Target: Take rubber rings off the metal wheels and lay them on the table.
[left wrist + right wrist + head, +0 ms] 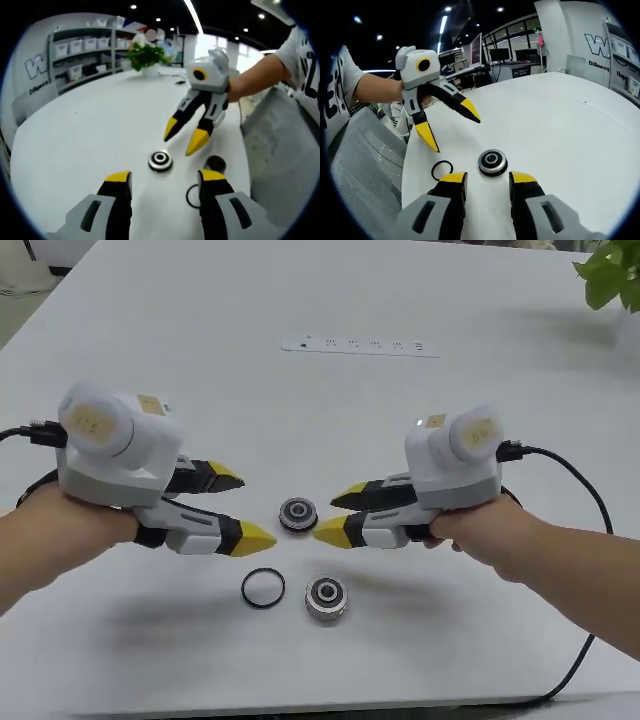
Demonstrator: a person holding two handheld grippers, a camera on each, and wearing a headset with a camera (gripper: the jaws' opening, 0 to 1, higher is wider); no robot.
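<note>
Clock is read off the head view, 12 = away from the person. Both tools are hovering low over the worktop [150,360], pointing tip to tip. Left tool [260,509] is gaping wide and gripping nothing; right tool [327,518] is gaping a bit narrower, also gripping nothing. Key relation: the far wheel [298,513] is lying flat, axle pointing up, in the gap between the two sets of tips. That's 3 o'clock of the left tool and 9 o'clock of the right, near both and touching neither. Right tips are looking marginally nearer, so call it even. Both gripper views are showing it dead ahead, roughly centred between their own jaws, so either side is lining up for a straight-in pinch. Its rim is reading dark, so I'm guessing its ring is on. Second wheel [326,597] is sitting at 5 o'clock of the first with its rim showing bare metal. A loose rubber ring [263,588] is lying flat just beside it at its 9 o'clock, not touching. I'm judging one done, one left. Room: the near worktop edge is running close at 6 o'clock behind the second wheel. Toward 12 it's opening out to the power strip [360,345]. Plant [610,275] is sitting well apart near 1–2. Best free spot for laying the next ring is looking like 12 o'clock of the far wheel.
</note>
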